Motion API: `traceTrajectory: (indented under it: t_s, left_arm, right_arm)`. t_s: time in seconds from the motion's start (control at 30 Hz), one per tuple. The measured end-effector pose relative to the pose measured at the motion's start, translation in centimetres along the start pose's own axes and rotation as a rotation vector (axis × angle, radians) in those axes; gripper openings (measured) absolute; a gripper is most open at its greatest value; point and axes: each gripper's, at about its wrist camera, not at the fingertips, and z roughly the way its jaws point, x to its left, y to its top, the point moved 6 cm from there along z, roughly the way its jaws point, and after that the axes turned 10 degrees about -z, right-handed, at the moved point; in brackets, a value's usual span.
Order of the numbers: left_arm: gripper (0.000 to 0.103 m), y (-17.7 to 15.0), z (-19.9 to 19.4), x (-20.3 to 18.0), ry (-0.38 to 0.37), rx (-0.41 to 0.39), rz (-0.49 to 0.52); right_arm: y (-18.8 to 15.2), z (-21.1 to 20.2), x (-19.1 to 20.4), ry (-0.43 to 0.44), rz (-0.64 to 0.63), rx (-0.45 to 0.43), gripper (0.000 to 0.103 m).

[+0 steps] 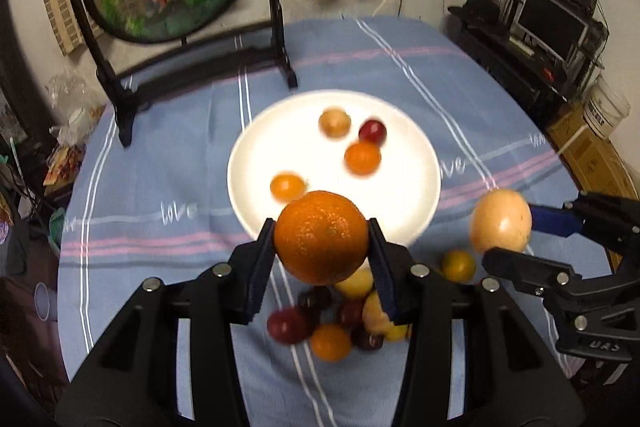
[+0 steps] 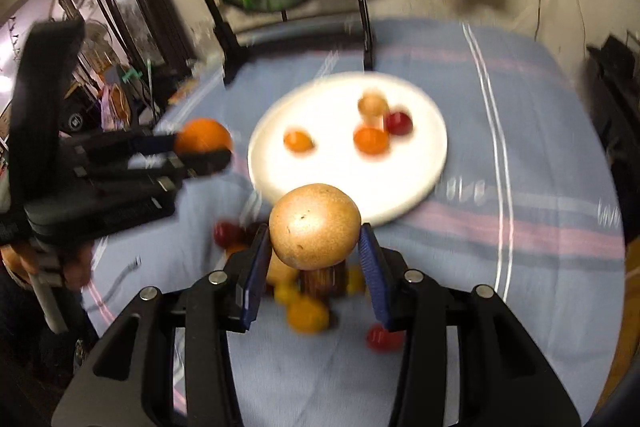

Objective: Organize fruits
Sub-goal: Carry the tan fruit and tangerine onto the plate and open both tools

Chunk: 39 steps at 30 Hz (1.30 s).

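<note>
While the left gripper (image 1: 321, 239) held its jaws pinched on an orange (image 1: 321, 237), the right gripper (image 2: 315, 241) held its jaws pinched on a tan round fruit (image 2: 314, 225), each fruit seated between blue pads (image 1: 262, 267) and clear of the cloth. Both fruits hung above a pile of loose fruits (image 1: 340, 319) lying on the blue striped cloth (image 1: 160, 187) of the worktop, near its front edge. Beyond the pile stood a white plate (image 1: 280, 131) carrying four small fruits. The step in hand was judged to be the carry from pile to plate. The next move called for advancing each gripper over a bare part of the plate, lowering until the fruit rested, then spreading the jaws; round fruit could roll, so release low.
</note>
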Motion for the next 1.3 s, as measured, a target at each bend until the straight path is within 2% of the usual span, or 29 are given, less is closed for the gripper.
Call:
traceTrajectory:
  t_s: [0.17, 0.3, 0.8, 1.3]
  left_arm:
    - [0.045, 2.0, 1.0, 0.1, 0.01, -0.004, -0.022]
    - [0.045, 2.4, 2.4, 0.6, 0.02, 0.01, -0.03]
    - [0.046, 3.0, 7.5, 1.3, 0.045, 0.079, -0.022]
    - [0.046, 2.7, 9.9, 1.6, 0.078, 0.111, -0.027]
  right_arm:
    - [3.4, 0.7, -1.1, -0.006, -0.021, -0.038, 0.045]
    - [4.8, 2.2, -1.8, 0.0, -0.021, -0.034, 0.045]
    - [5.3, 6.3, -4.0, 0.005, 0.016, 0.025, 0.045]
    - [6.3, 9.4, -4.8, 0.019, 0.025, 0.057, 0.045]
